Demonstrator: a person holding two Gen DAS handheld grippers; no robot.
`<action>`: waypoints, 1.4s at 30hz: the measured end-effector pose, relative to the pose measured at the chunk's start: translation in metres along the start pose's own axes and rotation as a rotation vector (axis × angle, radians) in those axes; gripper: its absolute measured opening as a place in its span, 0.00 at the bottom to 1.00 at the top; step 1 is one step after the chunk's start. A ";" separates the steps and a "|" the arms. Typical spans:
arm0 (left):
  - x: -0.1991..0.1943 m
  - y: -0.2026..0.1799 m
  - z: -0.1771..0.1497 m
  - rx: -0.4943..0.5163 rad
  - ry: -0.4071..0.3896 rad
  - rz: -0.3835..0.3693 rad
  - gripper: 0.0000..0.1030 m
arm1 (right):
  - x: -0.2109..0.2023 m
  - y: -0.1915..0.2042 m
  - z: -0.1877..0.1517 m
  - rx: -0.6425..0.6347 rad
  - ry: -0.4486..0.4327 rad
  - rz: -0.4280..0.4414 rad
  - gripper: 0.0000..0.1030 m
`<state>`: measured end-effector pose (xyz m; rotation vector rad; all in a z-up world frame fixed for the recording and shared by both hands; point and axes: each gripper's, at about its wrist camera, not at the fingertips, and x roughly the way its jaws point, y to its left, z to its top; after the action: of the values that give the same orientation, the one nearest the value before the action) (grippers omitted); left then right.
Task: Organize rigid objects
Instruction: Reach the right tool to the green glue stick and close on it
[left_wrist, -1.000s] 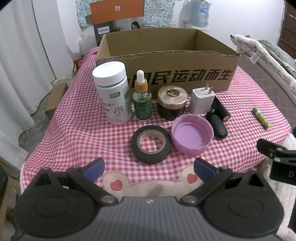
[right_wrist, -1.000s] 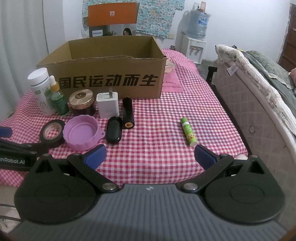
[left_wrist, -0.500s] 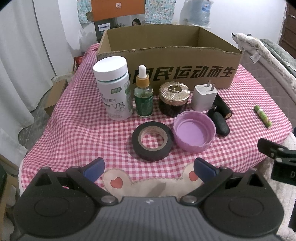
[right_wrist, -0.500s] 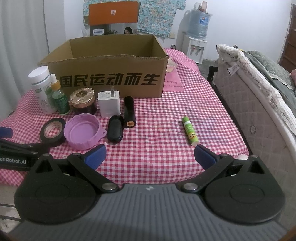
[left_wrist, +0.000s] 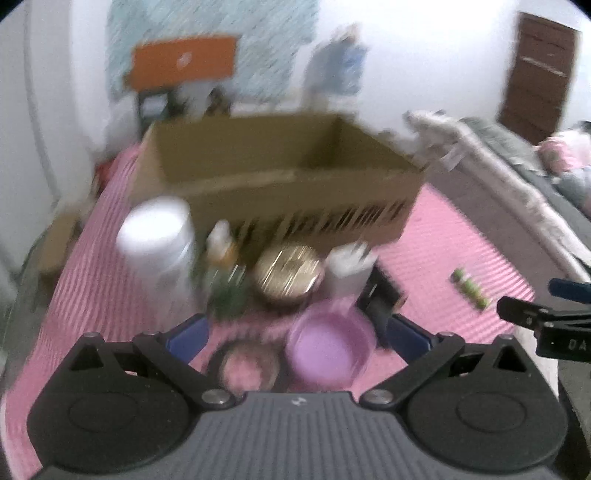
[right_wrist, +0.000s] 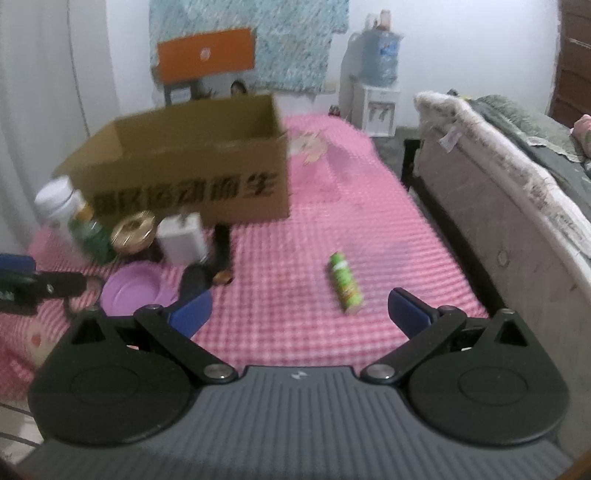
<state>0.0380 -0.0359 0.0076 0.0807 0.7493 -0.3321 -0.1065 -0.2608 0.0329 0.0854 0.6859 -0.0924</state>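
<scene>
Both grippers held apart, empty. Left gripper should be centred over purple lid, lower centre; right gripper aligned on green tube.

tape roll blurred, half hidden behind tongs

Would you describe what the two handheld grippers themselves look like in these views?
Both match: a ribbed grey body with a small white logo, two round black discs, and black linkage arms on silver pivots carrying blue finger pads. The left gripper and the right gripper share this build. Seen side-on from the left wrist view, the right one shows white lettering, too blurred to read fully.
</scene>
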 end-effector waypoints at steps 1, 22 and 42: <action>0.003 -0.009 0.007 0.037 -0.018 -0.007 1.00 | 0.001 -0.008 0.002 0.009 -0.009 0.002 0.99; 0.117 -0.173 0.027 0.357 0.181 -0.290 0.64 | 0.097 -0.122 0.023 0.264 0.225 0.344 0.67; 0.142 -0.167 0.030 0.338 0.232 -0.349 0.42 | 0.148 -0.123 0.040 0.304 0.422 0.456 0.14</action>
<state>0.1000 -0.2371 -0.0594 0.3136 0.9323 -0.7916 0.0185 -0.3956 -0.0367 0.5623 1.0535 0.2681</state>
